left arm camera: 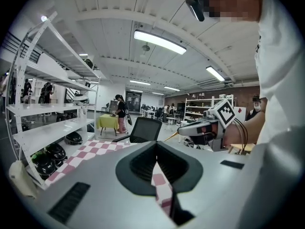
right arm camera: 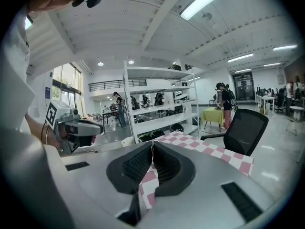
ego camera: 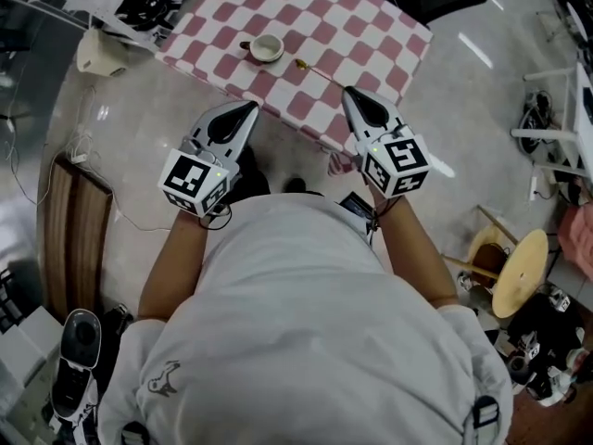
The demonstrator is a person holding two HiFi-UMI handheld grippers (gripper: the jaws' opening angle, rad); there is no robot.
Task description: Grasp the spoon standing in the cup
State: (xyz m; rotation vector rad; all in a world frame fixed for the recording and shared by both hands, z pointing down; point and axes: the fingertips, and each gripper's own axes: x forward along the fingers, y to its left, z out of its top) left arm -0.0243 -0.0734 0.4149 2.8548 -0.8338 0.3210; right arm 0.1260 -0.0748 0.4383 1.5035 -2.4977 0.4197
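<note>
Holding the left gripper (ego camera: 248,109) and right gripper (ego camera: 351,95) closed and empty, you are not yet reaching for the spoon (ego camera: 320,73) near the cup (ego camera: 266,48).

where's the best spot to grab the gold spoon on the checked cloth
Its thin handle, mid-length, from above with the right tongs: the spoon lies flat on the cloth, bowl end toward the cup, handle pointing at those shut tongs.
</note>
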